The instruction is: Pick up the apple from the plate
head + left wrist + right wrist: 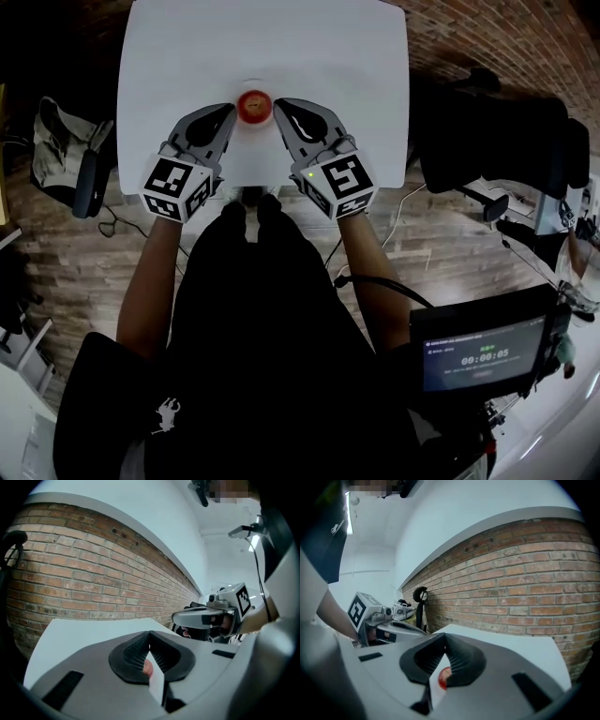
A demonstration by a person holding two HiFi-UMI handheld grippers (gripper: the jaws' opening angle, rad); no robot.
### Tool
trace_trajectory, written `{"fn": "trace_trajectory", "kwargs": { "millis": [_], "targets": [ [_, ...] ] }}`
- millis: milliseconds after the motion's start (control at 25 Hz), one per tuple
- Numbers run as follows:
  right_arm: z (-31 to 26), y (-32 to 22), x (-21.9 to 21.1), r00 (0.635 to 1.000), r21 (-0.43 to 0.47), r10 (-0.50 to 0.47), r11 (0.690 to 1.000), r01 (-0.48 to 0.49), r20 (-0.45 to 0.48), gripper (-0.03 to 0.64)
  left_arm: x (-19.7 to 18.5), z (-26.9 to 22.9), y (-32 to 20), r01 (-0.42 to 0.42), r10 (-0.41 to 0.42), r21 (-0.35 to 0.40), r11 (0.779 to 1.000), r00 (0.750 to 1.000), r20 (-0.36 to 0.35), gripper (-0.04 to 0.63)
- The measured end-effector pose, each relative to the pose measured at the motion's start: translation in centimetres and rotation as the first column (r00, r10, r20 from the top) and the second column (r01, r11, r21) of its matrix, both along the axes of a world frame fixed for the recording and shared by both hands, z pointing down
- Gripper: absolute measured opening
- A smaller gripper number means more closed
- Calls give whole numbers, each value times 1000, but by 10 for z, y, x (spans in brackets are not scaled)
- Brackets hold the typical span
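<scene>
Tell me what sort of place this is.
Probably an office or lab workspace: a brick wall, wood-plank floor, a black chair and a monitor showing a timer near the white table.

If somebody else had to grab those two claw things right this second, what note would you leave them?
Left gripper: jaws shut, empty, tips just left of the apple.
Right gripper: jaws shut, empty, tips just right of the apple.
Things: the apple sits on the small white plate near the front of the white table, between the two grippers.
Done: both grippers are at the plate; nothing is picked up yet.
Left: probably open one gripper, close it on the apple and lift it off the plate.
</scene>
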State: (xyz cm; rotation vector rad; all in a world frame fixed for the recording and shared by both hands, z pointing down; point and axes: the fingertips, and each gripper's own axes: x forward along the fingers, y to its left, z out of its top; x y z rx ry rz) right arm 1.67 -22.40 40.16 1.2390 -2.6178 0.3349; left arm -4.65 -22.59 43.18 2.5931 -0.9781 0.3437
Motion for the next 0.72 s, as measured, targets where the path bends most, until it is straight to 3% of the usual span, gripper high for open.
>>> {"fn": "trace_trajectory", "kwargs": {
  "millis": [360,720],
  "targets": [
    [74,-3,-13,997,-93,-43,995,36,-69,5,-8,53,-3,58,-55,-65,996,998,37,6],
    [119,3,-10,993,-163,-33,986,14,-109,6,-15,98,2,58,-46,-93,994,991,126,8]
  ]
}}
